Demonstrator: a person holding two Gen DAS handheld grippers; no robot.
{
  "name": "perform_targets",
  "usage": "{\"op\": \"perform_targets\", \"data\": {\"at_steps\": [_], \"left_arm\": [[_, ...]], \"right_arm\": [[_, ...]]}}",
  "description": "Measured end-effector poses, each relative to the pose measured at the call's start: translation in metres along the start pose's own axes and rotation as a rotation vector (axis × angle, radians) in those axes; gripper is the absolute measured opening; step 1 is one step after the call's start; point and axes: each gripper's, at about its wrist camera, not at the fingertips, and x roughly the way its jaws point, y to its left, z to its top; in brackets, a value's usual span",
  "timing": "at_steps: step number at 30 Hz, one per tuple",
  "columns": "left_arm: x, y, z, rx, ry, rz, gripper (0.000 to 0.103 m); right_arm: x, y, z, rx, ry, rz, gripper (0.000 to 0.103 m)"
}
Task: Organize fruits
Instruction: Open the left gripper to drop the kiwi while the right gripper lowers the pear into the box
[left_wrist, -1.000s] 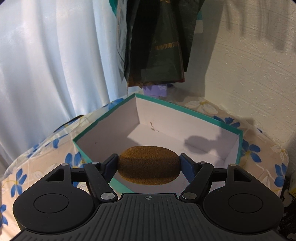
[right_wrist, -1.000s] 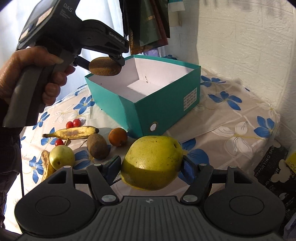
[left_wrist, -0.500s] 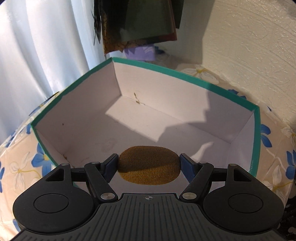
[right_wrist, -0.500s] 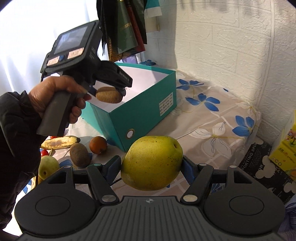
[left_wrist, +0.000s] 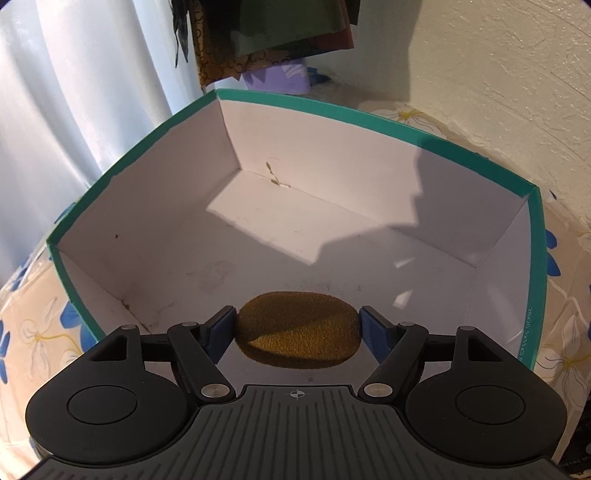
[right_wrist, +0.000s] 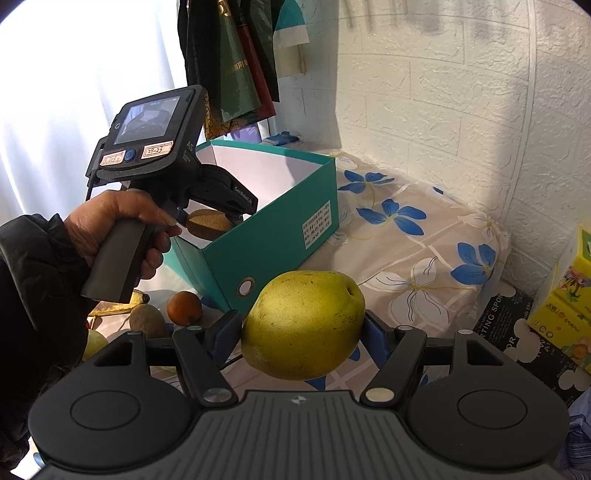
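Left tool clamping kiwi inside teal box; lowering to floor before releasing advised. Right tool clamping pear, waiting outside.

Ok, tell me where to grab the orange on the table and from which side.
Grip the orange across its round middle, coming from above. It sits among a kiwi, a banana and the box, so sideways approaches look crowded. Both grippers are full, so free one first.
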Motion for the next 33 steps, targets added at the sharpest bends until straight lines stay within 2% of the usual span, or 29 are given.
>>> {"op": "perform_targets", "data": {"at_steps": [4,8,13,16,20,27,30,33], "left_arm": [[-0.011,0.002,0.001,-0.015,-0.066,0.005,0.099],[-0.026,0.011,0.002,-0.046,-0.092,0.0,0.099],[-0.083,0.037,-0.017,-0.112,-0.216,0.051,0.1],[-0.114,0.059,-0.042,-0.142,-0.239,0.112,0.1],[-0.147,0.093,-0.085,-0.234,-0.277,0.178,0.101],[-0.174,0.14,-0.144,-0.362,-0.261,0.218,0.101],[-0.184,0.151,-0.165,-0.398,-0.281,0.266,0.101],[-0.189,0.16,-0.183,-0.431,-0.252,0.291,0.101]], "right_arm": [[0.0,0.0,0.002,0.001,-0.004,-0.001,0.07],[0.002,0.001,0.005,-0.004,-0.011,0.004,0.07],[0.004,0.005,0.018,-0.024,-0.04,0.017,0.07],[0.009,0.01,0.027,-0.039,-0.063,0.028,0.07],[0.017,0.021,0.044,-0.072,-0.089,0.05,0.07],[0.054,0.044,0.08,-0.157,-0.123,0.082,0.07],[0.084,0.054,0.093,-0.185,-0.111,0.082,0.07],[0.117,0.062,0.102,-0.196,-0.07,0.073,0.07]]}}
